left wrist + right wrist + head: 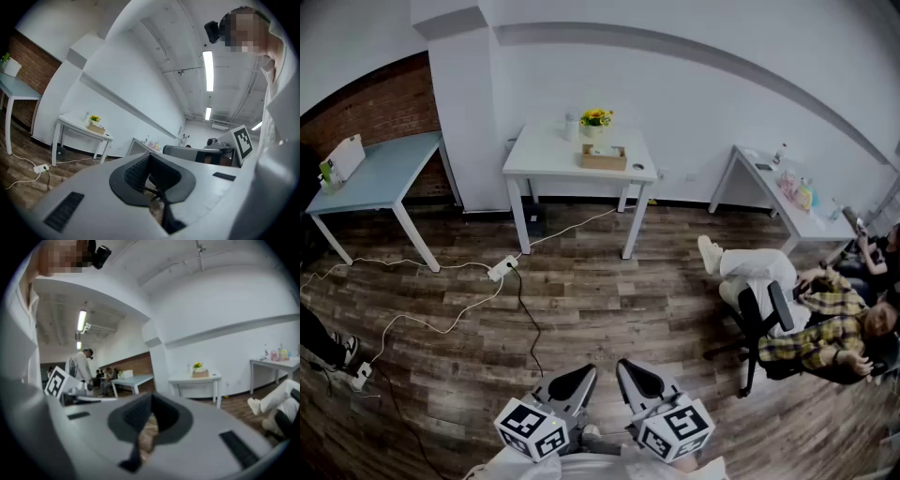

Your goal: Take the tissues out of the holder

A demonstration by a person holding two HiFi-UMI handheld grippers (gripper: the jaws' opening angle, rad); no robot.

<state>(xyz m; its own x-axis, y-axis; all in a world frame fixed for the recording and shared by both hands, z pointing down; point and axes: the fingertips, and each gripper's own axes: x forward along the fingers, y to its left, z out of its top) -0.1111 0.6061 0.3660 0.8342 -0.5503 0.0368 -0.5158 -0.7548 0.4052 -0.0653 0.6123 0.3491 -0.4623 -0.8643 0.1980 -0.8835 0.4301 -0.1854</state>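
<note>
The tissue holder (604,157) is a light wooden box with white tissue showing at its top. It stands on a white table (544,159) against the far wall, beside a pot of yellow flowers (596,119) and a small bottle (571,125). In the left gripper view the holder (96,128) is small and far off, and likewise in the right gripper view (200,373). My left gripper (581,373) (150,156) and right gripper (630,367) (151,398) are held low and close to my body, side by side, both shut with nothing in them.
A white power strip (501,270) with white and black cables lies on the wooden floor between me and the table. A person sits in an office chair (769,323) at the right. A blue table (375,173) stands left, another white table (778,202) right.
</note>
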